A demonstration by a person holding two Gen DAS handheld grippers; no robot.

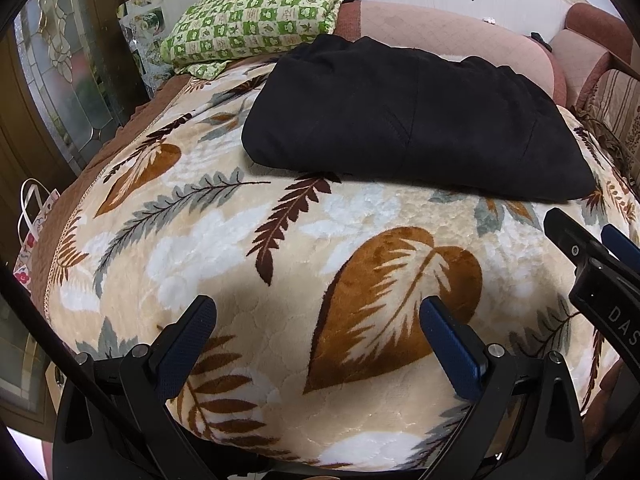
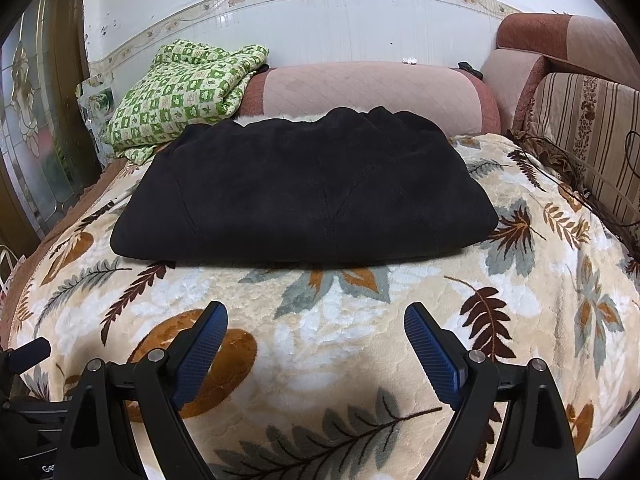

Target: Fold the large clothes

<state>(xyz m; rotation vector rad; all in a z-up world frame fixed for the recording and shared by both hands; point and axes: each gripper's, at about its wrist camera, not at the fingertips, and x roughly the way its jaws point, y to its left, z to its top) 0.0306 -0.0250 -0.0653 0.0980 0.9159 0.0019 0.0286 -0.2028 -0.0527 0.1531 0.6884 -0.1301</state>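
Observation:
A black garment [image 1: 416, 116] [image 2: 304, 188] lies folded into a thick rectangular bundle on a cream blanket printed with leaves [image 1: 224, 248] [image 2: 328, 328]. My left gripper [image 1: 316, 308] hovers open over the blanket, short of the bundle's near edge, nothing between its blue-padded fingers. My right gripper [image 2: 316, 312] is also open and empty, centred in front of the bundle and a little back from it. In the left wrist view the right gripper [image 1: 592, 248] shows at the right edge.
A green checked quilt [image 1: 256, 20] [image 2: 184, 92] is heaped at the back left. A pink bolster [image 2: 372, 88] runs along the white wall. A striped cushion [image 2: 584, 136] stands at right. A glass-panelled door [image 1: 60, 64] and a bag [image 1: 32, 236] are at left.

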